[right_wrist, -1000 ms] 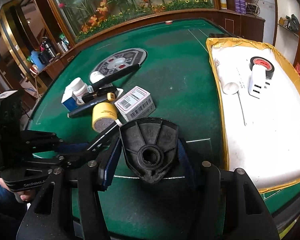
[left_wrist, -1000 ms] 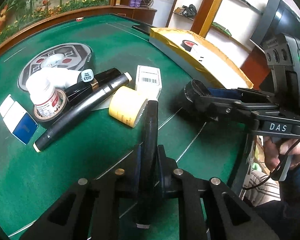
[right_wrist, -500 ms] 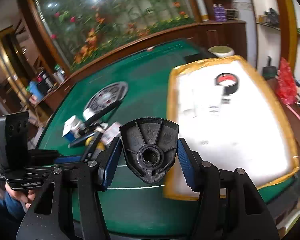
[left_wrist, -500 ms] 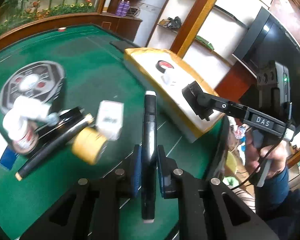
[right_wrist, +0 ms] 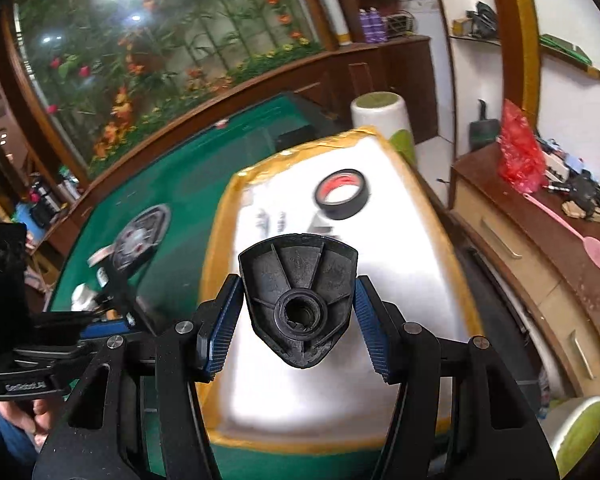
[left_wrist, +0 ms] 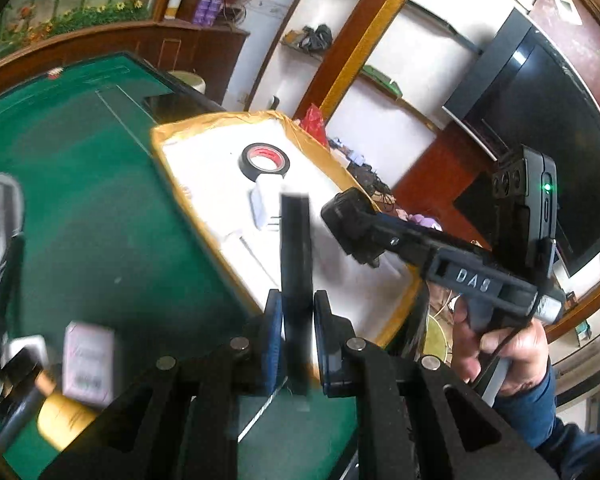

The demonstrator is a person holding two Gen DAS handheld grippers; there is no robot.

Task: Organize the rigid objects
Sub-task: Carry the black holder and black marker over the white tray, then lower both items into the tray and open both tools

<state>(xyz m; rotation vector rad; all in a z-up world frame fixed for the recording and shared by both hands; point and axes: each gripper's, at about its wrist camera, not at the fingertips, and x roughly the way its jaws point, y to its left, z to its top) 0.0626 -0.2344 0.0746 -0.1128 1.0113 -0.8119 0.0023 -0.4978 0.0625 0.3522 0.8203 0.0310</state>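
Left wrist view: my left gripper (left_wrist: 294, 344) is clamped tight on a black marker (left_wrist: 295, 264), blue pads on either side of its barrel. Marker's long axis runs straight away from the camera, far tip pointing at the white tray with the yellow rim (left_wrist: 204, 128); near end sticks out behind the pads. It's in the air over the tray's near edge, above the green table (left_wrist: 80, 200).

Right wrist view: my right gripper (right_wrist: 298, 316) holds a black fan-shaped plastic part (right_wrist: 298, 280) at about half width, pads on its two slanted sides. Wide curved edge faces away, narrow end toward the camera, threaded hole facing the lens. It hangs over the tray's white floor.

On the tray: a black tape roll (left_wrist: 264, 160) lying flat, and a white block (left_wrist: 266, 200) just beside it.

Left behind on the table, blurred: a barcoded box (left_wrist: 88, 360) and a yellow roll (left_wrist: 66, 420) next to it.

My right hand (left_wrist: 500, 352) wraps the handle, blue sleeve showing, gripper angled downward.
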